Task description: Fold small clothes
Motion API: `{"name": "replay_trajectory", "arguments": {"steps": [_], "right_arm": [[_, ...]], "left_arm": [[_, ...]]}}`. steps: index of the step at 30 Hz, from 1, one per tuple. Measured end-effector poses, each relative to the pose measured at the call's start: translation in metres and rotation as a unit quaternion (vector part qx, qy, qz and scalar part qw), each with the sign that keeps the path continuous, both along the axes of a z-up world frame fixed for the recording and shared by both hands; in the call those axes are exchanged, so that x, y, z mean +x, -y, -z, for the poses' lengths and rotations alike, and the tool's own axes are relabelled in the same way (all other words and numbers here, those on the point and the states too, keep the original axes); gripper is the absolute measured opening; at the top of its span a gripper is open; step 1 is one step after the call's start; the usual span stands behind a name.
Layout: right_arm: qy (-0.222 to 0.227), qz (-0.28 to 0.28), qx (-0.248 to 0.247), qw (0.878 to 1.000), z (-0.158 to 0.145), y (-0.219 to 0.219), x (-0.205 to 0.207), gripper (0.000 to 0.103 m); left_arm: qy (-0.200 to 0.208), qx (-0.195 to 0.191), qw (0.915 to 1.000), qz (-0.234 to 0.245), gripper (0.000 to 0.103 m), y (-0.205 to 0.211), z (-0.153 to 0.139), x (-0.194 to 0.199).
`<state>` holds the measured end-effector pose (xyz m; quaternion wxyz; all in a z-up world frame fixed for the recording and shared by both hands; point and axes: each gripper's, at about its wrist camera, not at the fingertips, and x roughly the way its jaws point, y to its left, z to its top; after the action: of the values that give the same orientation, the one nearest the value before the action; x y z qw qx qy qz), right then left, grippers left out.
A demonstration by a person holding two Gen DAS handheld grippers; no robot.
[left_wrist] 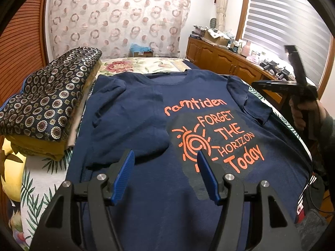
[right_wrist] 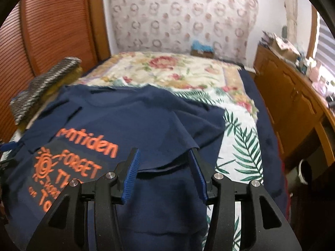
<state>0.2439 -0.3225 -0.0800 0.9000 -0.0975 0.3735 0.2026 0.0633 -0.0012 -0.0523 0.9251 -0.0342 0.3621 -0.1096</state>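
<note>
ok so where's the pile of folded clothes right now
The folded pile sits on the bed at the left of the left wrist view, right beside the navy t-shirt; the right wrist view shows it blurred at far left.

This is a bedroom in a lived-in home. A bed (right_wrist: 236, 129) fills the middle, spread with floral and palm-leaf covers, and a stack of folded cloth (left_wrist: 48, 104) sits on it. A ring-patterned curtain (left_wrist: 117, 18) hangs behind. Along one wall runs a wooden cabinet (left_wrist: 226, 60) cluttered with boxes and bottles, under a window blind (left_wrist: 286, 23). A slatted wooden door (right_wrist: 52, 27) stands opposite.
</note>
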Motion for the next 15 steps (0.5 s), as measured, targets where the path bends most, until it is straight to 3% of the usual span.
{"name": "replay_trajectory", "arguments": {"steps": [7, 9, 11, 15], "right_arm": [[-0.027, 0.043, 0.004, 0.999, 0.018, 0.006, 0.032, 0.046], [-0.031, 0.049, 0.000, 0.998, 0.022, 0.005, 0.039, 0.037], [-0.034, 0.058, 0.000, 0.998, 0.023, 0.005, 0.043, 0.016], [-0.034, 0.045, 0.020, 0.998, 0.017, -0.003, 0.044, 0.005]], "left_arm": [[0.002, 0.001, 1.0000, -0.007, 0.062, -0.001, -0.001, 0.001], [0.001, 0.001, 1.0000, -0.008, 0.062, -0.001, 0.000, 0.001], [0.000, 0.001, 1.0000, -0.009, 0.062, -0.001, 0.002, 0.001], [-0.002, 0.003, 0.9999, -0.011, 0.062, -0.001, 0.004, 0.001]]}}
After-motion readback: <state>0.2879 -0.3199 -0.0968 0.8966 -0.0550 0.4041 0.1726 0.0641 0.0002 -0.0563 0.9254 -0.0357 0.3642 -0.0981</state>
